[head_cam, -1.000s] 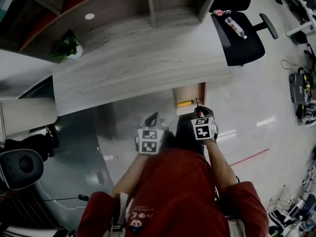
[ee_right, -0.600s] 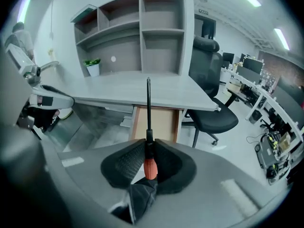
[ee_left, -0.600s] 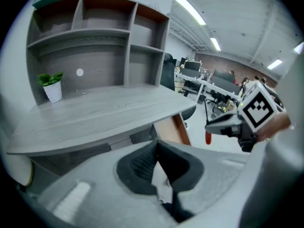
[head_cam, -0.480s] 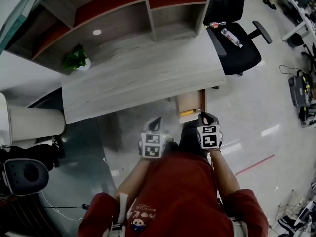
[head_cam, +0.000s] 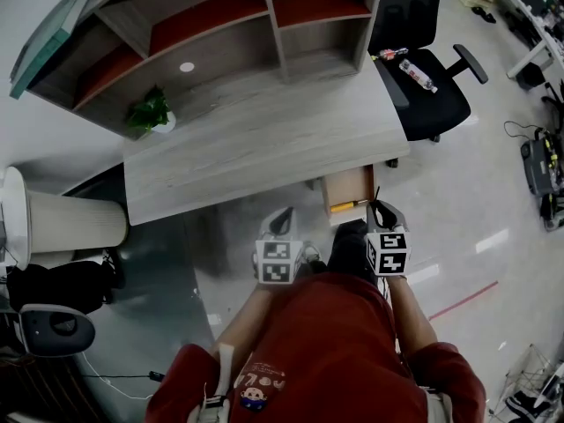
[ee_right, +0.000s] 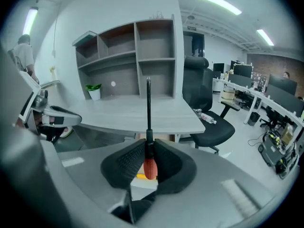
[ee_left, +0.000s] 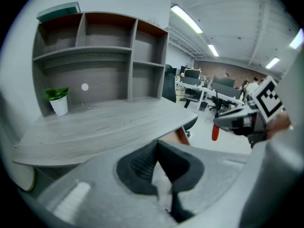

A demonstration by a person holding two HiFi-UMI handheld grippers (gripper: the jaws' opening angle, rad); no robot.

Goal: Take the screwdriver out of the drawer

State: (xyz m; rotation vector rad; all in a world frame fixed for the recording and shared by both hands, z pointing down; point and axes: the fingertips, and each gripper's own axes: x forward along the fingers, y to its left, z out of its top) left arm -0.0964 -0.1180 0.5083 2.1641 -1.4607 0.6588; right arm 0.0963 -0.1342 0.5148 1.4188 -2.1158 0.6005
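My right gripper (ee_right: 148, 144) is shut on the screwdriver: the red handle (ee_right: 150, 168) sits between the pads and the black shaft (ee_right: 148, 106) stands straight up out of them. In the head view the right gripper (head_cam: 381, 206) hangs just right of the open drawer (head_cam: 345, 183) under the desk's right end. A yellow tool (head_cam: 346, 206) lies in the drawer. My left gripper (head_cam: 282, 217) hovers left of the drawer, in front of the desk. Its pads (ee_left: 142, 163) meet at the tips with nothing between them. The left gripper view shows the screwdriver's handle (ee_left: 214, 133) at the right.
The grey wooden desk (head_cam: 256, 144) carries a shelf unit (head_cam: 229, 33) and a small potted plant (head_cam: 152, 113). A black office chair (head_cam: 432, 86) with a bottle on its seat stands to the right. A pale round bin (head_cam: 75, 223) is at the left.
Both grippers have risen, the right one carrying the screwdriver up from the drawer. The desk and shelves now show from higher up.
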